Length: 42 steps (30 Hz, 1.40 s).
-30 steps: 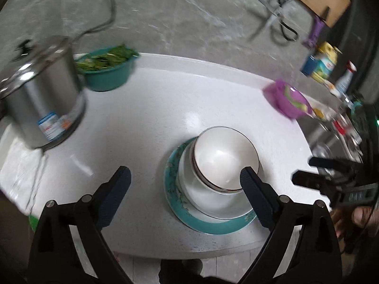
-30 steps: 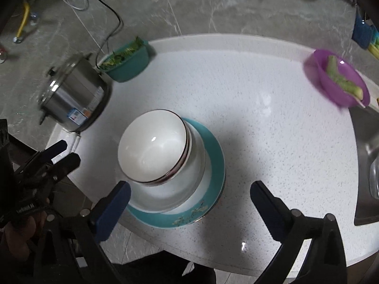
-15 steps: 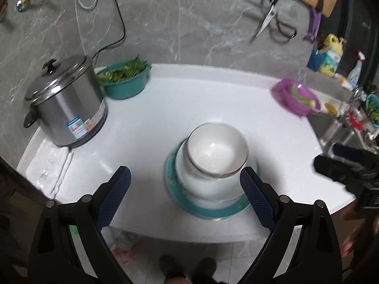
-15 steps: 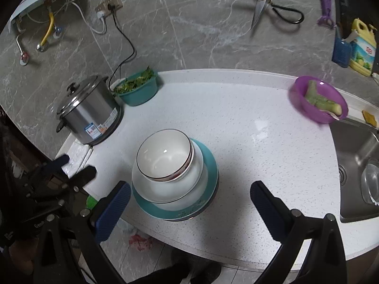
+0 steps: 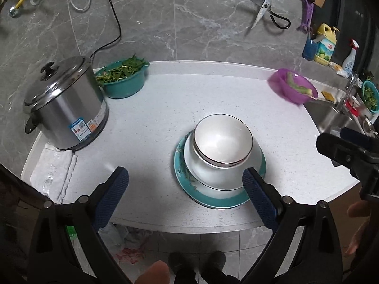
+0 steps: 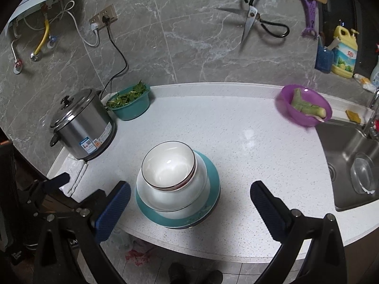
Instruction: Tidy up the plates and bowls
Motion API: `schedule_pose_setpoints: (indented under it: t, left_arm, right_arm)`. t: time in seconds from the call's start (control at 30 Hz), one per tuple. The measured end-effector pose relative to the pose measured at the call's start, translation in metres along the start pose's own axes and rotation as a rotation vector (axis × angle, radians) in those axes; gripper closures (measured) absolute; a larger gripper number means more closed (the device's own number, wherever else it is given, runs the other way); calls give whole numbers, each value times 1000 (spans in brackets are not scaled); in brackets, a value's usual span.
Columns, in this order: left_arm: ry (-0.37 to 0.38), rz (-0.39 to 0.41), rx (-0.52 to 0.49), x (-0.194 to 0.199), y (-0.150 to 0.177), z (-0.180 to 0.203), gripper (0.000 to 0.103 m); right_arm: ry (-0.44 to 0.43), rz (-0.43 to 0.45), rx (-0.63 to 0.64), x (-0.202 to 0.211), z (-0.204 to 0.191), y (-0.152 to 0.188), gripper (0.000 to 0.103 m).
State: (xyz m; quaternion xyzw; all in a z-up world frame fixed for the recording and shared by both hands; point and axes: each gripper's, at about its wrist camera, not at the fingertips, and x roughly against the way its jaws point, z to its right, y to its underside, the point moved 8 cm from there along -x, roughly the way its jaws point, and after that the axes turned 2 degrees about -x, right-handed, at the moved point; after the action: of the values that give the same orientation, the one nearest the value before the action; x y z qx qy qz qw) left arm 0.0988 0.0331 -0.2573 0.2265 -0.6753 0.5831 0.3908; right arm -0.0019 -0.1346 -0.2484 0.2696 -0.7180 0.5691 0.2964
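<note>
A stack stands near the front edge of the white counter [image 5: 165,108]: a teal-rimmed plate [image 5: 220,200] at the bottom, a wide white bowl [image 5: 208,172] on it, and white bowls with dark rims [image 5: 222,138] nested on top. The stack also shows in the right wrist view, plate [image 6: 210,179] and top bowl [image 6: 169,165]. My left gripper [image 5: 186,189] is open and empty, held back in front of the stack. My right gripper [image 6: 189,203] is open and empty, also held back above the counter's front edge.
A steel pot [image 5: 64,104] stands at the left on a white cloth [image 5: 53,169]. A teal basin of greens [image 5: 123,75] is behind it. A purple bowl with vegetable pieces [image 5: 292,88] sits at the right by the sink [image 6: 350,161]. Scissors [image 6: 255,21] hang on the wall.
Both grippers have pulled back and up from the stack, so more of the counter and wall shows. The stack has not moved. Both stay open.
</note>
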Motion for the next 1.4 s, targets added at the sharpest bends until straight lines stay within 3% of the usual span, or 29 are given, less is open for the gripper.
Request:
schedule_pose_setpoints:
  t: [0.83,1.4]
  left_arm:
    - [-22,34,16,44,-5,-2,5]
    - [-44,33,42,45,-13,-7,5]
  right_arm:
    - [85,46,6,31,-16,4,0]
    - [121,27,-12,24,-13,4,0]
